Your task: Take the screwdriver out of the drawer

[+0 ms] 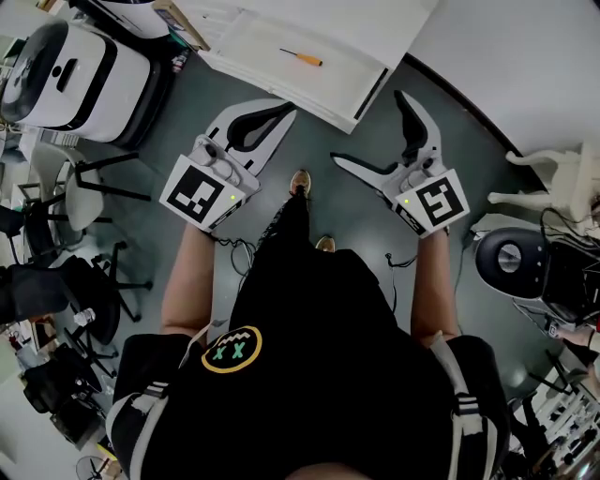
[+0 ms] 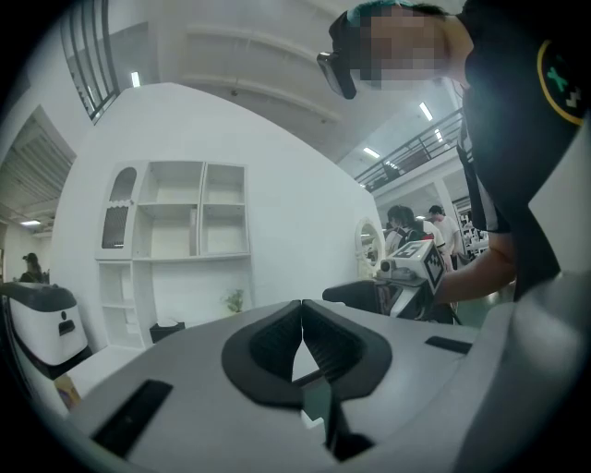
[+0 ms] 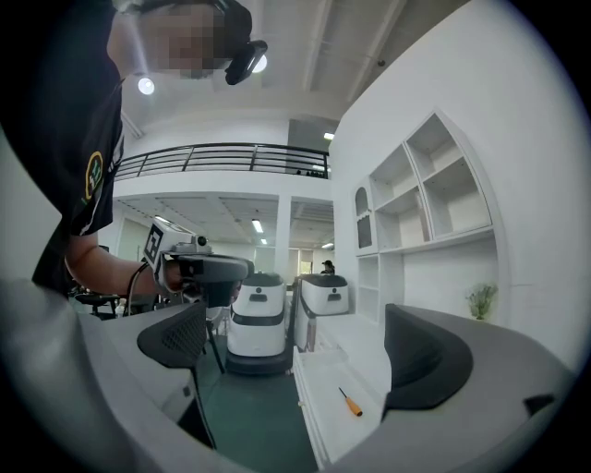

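Screwdriver (image 1: 302, 58) lies alone in open white drawer (image 1: 281, 70).

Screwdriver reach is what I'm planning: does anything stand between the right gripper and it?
Nothing visible does. The orange-handled, thin-shafted screwdriver lies alone in the open white drawer, and the right gripper, jaws apart, faces it across open grey floor.

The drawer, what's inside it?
One screwdriver with an orange handle lies on the bare floor of the white drawer, and nothing else shows. The drawer's back part seems to run under the cabinet top, so that bit stays unseen.
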`<state>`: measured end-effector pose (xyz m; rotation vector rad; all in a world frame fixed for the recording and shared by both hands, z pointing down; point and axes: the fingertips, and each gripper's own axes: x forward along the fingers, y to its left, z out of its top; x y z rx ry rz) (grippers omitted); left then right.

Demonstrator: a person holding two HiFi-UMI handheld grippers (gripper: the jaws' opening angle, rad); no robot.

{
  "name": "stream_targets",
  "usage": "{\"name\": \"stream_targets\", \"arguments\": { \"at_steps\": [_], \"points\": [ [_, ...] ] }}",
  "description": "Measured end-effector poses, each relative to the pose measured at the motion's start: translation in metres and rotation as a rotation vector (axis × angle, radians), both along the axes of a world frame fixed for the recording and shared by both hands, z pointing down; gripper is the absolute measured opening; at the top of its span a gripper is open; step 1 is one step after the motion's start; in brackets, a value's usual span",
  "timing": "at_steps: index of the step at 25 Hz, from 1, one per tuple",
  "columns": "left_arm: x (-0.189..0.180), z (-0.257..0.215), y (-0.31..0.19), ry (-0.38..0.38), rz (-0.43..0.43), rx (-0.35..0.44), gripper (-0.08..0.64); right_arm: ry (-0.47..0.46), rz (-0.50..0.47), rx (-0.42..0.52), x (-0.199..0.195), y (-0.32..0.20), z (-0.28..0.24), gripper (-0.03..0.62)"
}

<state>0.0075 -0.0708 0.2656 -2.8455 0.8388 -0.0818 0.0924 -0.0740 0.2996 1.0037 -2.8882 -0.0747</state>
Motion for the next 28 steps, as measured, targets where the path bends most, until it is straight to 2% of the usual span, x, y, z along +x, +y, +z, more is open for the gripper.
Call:
{"name": "stream_targets", "arguments": {
  "at_steps": [11, 22, 28],
  "points": [
    [-0.021, 0.016, -0.069, 0.016, 0.013, -0.021, 0.02, 0.033, -0.03, -0.041, -0.026, -0.081, 0.03, 0.581],
    [-0.032, 0.026, -0.116, 0.046, -0.003, -0.084, 0.02, 0.088, -0.033, -0.109, -0.037, -0.159, 0.079, 0.581],
    [-0.042, 0.037, -0.138, 0.019, -0.004, -0.066, 0.02, 0.137, -0.037, -0.161, -0.041, -0.198, 0.118, 0.581]
  ]
}}
